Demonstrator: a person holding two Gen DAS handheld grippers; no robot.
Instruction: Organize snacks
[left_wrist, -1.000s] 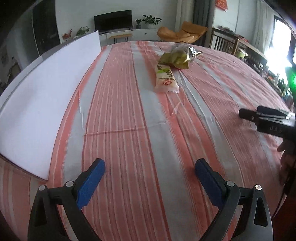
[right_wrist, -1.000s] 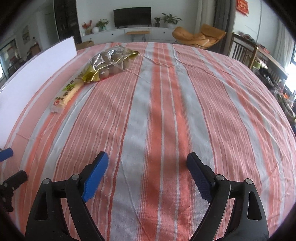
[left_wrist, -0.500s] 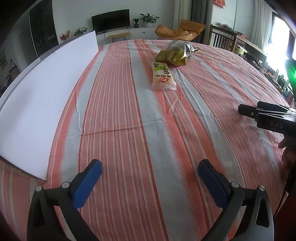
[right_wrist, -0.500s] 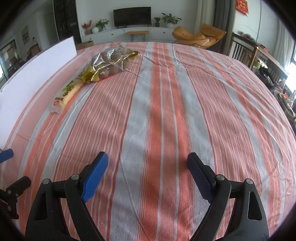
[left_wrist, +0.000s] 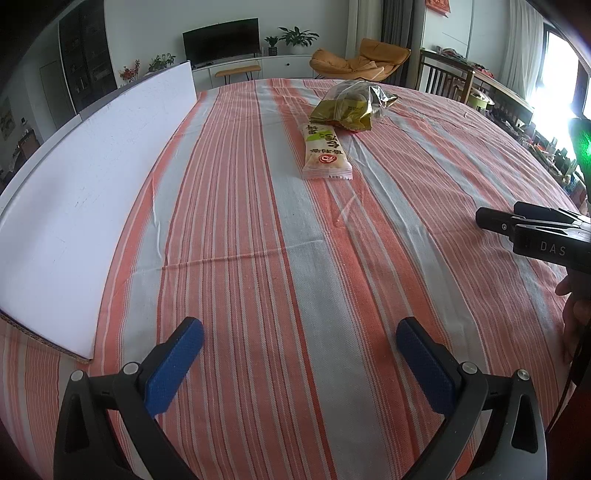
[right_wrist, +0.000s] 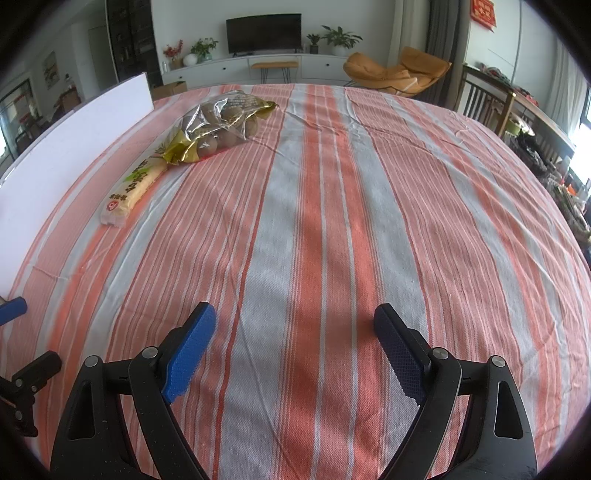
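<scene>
Two snacks lie on the striped cloth — one long pale wrapped bar with green and red print and one clear crinkled bag of round brown pieces with a gold end. One flat white board sits at the side. Two black grippers with blue pads — left gripper, right gripper.

Bright daylight, right-side window glare, fisheye-curved edges.
</scene>
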